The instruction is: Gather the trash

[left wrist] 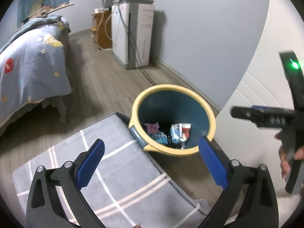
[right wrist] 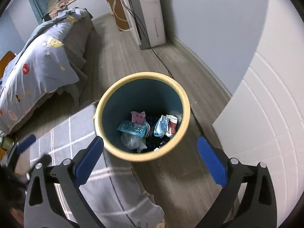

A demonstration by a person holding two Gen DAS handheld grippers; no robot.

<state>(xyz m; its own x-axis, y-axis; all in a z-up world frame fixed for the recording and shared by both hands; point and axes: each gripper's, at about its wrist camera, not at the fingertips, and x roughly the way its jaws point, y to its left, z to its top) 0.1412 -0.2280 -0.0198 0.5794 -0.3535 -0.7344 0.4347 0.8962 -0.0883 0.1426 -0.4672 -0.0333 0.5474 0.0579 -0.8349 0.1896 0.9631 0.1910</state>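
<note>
A teal trash bin with a yellow rim point(left wrist: 207, 112) point(right wrist: 187, 104) stands on the wood floor beside a grey checked mat. Several wrappers and scraps lie in its bottom: a pink packet point(right wrist: 138, 118), a teal tray point(right wrist: 132, 128), a blue and white wrapper point(left wrist: 179, 132). My left gripper point(left wrist: 152, 149) is open and empty, just short of the bin. My right gripper point(right wrist: 151, 146) is open and empty, above the bin's near rim. The right gripper also shows side-on in the left wrist view point(left wrist: 266, 116), blurred, to the right of the bin.
A grey mat with white lines point(left wrist: 114, 171) point(right wrist: 76, 133) lies left of the bin. A bed with a blue quilt point(left wrist: 28, 60) stands at the left. A white appliance point(left wrist: 133, 34) with cables stands by the far wall. A white door point(right wrist: 266, 114) is at the right.
</note>
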